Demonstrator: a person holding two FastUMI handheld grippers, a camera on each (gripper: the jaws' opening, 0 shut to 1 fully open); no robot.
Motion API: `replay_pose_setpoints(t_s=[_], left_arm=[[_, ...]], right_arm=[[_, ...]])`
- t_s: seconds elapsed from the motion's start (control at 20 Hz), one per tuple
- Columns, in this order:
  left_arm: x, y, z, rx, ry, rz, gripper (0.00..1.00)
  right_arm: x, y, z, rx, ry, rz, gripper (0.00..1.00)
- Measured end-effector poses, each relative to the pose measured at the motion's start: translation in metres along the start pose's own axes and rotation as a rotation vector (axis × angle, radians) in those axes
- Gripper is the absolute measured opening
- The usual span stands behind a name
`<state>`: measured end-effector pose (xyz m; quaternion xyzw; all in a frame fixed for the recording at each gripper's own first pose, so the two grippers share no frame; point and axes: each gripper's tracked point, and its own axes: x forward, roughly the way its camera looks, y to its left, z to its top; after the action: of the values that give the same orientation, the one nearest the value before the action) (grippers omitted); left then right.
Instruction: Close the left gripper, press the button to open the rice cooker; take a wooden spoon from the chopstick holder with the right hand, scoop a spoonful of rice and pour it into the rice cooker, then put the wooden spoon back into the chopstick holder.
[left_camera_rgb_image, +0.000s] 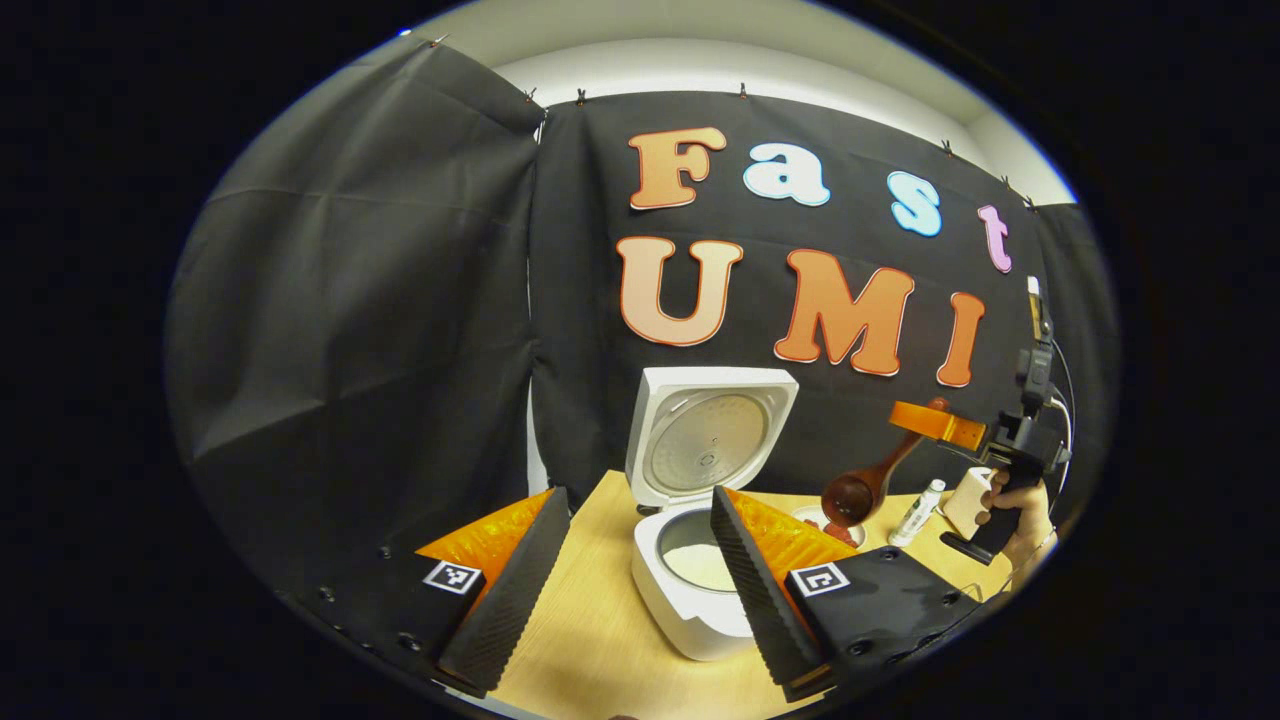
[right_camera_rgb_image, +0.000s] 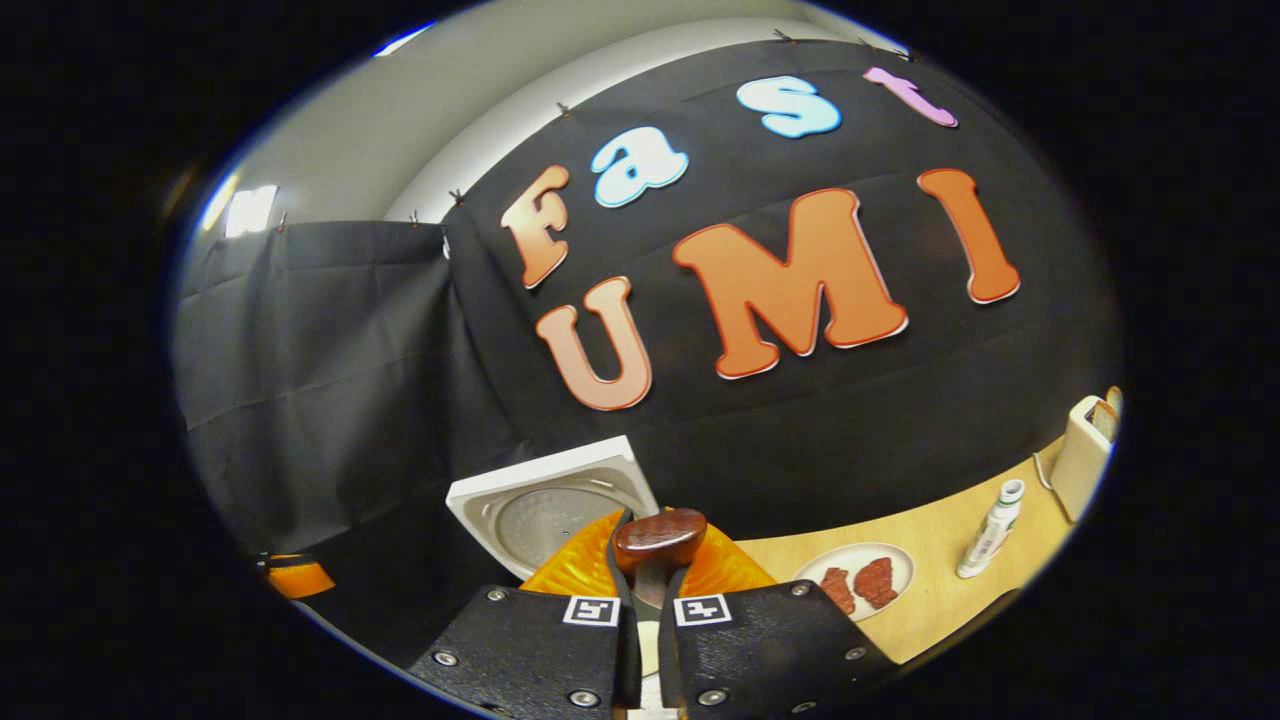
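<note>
A: What's biggest on the desk?

B: White rice cooker, lid up and standing open at the back, pale rice visible inside the pot. From the right gripper view the open lid sits low, just left of centre.

A: And the grippers?

B: Left gripper is low in front of the cooker, fingers spread wide apart, nothing between them; the cooker shows through the gap. Right gripper, held by a hand, is up & to the right of the cooker, fingers clamped on the wooden spoon handle. Spoon bowl hangs down-left, above the desk, between cooker & plate. Can't tell if there's rice in it.

A: Smaller stuff?

B: Plate w/ reddish pieces, small white bottle beside it, chopstick holder at the far right edge.
</note>
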<state>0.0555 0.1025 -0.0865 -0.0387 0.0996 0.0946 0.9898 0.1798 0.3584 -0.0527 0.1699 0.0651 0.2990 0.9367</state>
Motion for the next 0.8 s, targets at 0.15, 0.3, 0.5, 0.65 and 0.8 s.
replay_pose_setpoints(t_s=[0.15,0.3,0.5,0.65,0.8], left_arm=[[0.003,-0.001,0.005,0.022,-0.02,-0.021,1.0],[0.005,-0.008,0.006,0.027,-0.031,-0.047,0.96],[0.006,-0.012,0.008,0.038,-0.039,-0.063,0.96],[0.007,-0.017,0.011,0.035,-0.046,-0.075,0.96],[0.014,-0.026,0.016,0.031,-0.059,-0.096,0.96]], right_arm=[[-0.032,-0.05,0.008,0.018,-0.012,-0.086,0.06],[-0.063,-0.09,0.013,0.032,-0.024,-0.159,0.06],[-0.106,-0.135,0.013,0.035,-0.026,-0.247,0.06],[-0.14,-0.165,0.01,0.043,-0.025,-0.311,0.06],[-0.176,-0.192,-0.002,0.053,-0.005,-0.36,0.06]])
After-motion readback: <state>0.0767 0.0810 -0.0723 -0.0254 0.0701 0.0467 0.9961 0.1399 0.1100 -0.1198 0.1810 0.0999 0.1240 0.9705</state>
